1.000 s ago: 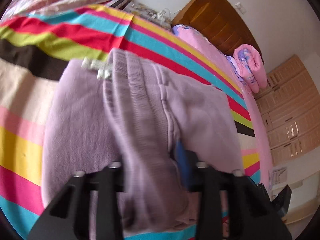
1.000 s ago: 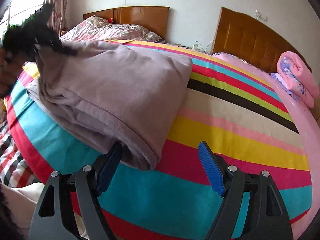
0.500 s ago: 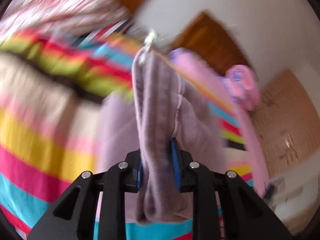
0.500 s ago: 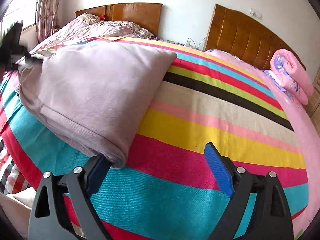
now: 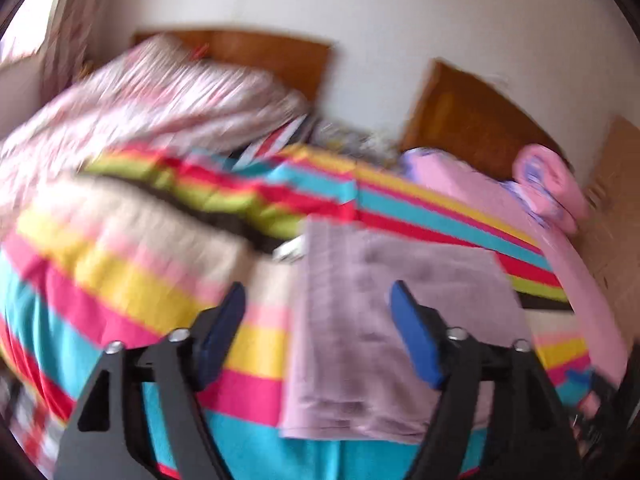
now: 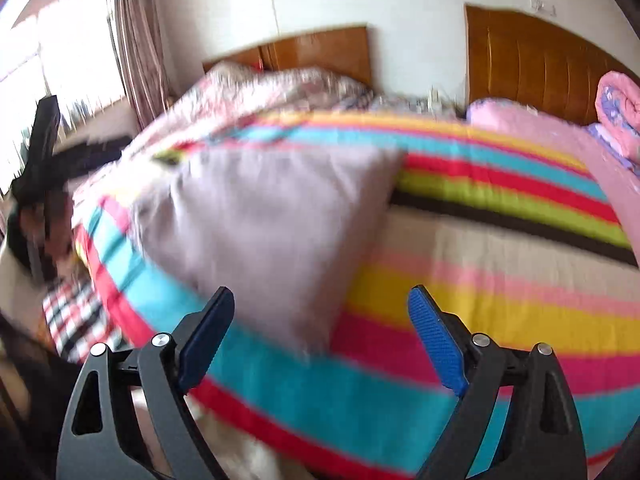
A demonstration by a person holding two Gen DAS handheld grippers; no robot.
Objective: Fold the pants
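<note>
The lilac pants [image 5: 384, 320] lie folded into a compact stack on the striped bedspread [image 5: 132, 280]. In the left wrist view my left gripper [image 5: 318, 296] is open and empty, raised above the near left part of the stack. In the right wrist view the pants [image 6: 272, 216] lie to the left of centre. My right gripper [image 6: 320, 300] is open and empty, held above the pants' near corner. The left gripper also shows as a dark shape [image 6: 38, 152] at the far left of the right wrist view. Both views are blurred by motion.
A floral quilt [image 6: 272, 88] is heaped at the head of the bed by wooden headboards [image 6: 532, 60]. A rolled pink blanket [image 6: 620, 112] lies on a pink sheet at the right. A checked cloth [image 6: 76, 320] hangs at the bed's left edge, near a curtained window [image 6: 80, 56].
My left gripper has let go of the pants, opened and pulled back, and the pants now lie flat. My right gripper has lifted away and stayed open.
</note>
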